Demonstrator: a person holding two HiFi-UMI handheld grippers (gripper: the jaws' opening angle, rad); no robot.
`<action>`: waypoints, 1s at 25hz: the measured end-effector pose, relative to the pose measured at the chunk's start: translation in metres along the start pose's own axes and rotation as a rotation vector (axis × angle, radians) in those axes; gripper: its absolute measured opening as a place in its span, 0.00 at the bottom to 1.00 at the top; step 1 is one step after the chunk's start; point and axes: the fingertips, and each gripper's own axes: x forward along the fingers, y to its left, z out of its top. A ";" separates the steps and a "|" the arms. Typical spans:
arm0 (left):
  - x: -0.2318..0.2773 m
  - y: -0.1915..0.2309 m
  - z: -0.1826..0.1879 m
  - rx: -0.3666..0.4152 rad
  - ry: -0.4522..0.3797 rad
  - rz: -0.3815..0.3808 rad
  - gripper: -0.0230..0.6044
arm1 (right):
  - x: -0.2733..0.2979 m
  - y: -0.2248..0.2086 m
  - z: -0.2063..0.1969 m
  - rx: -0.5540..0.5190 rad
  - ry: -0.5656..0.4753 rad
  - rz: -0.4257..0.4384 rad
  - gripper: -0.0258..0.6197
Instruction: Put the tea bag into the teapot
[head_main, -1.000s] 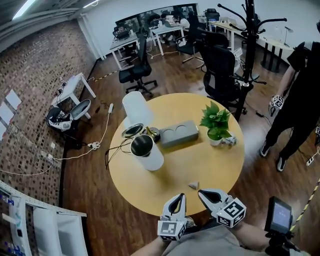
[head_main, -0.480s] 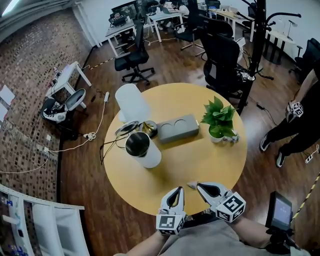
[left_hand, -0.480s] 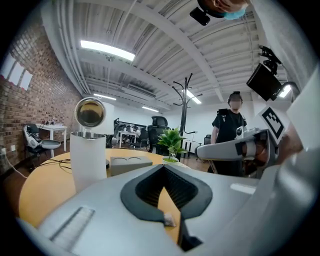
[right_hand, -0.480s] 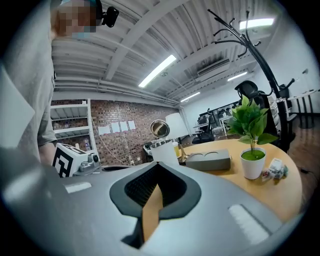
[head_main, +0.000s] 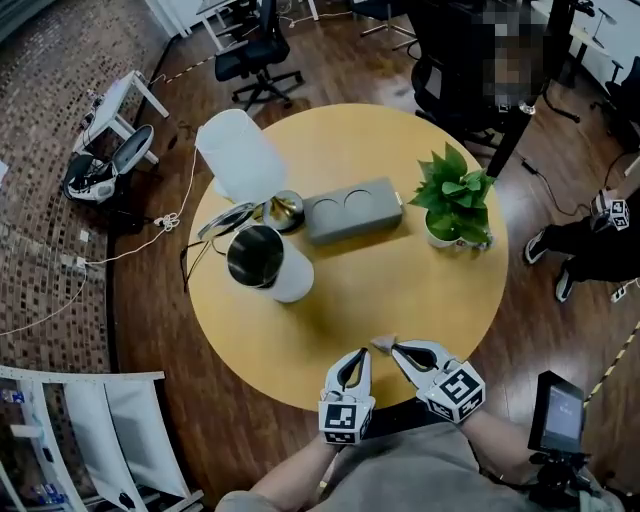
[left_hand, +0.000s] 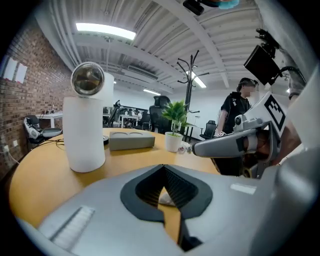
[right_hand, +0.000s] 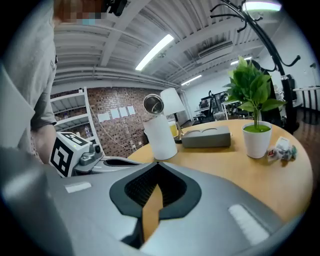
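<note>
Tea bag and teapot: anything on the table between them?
Nothing. In the head view only bare tabletop runs from the tea bag to the teapot. The grey box sits beyond that line.

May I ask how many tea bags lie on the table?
1: the tea bag at the table's front edge, by the right tongs' tip; others may be hidden.

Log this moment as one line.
phase: pre-grasp | left claw: shut, empty | right claw: shut, empty, tip beside tea bag | tea bag: on table | teapot: open
</note>
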 end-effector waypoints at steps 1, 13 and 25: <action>0.005 0.003 -0.011 -0.003 0.019 0.003 0.04 | 0.006 -0.003 -0.009 -0.001 0.021 0.005 0.04; 0.038 0.018 -0.068 -0.031 0.124 0.012 0.04 | 0.049 -0.018 -0.075 -0.088 0.184 0.078 0.12; 0.038 0.023 -0.078 -0.052 0.137 0.033 0.04 | 0.071 -0.029 -0.103 -0.242 0.316 0.064 0.05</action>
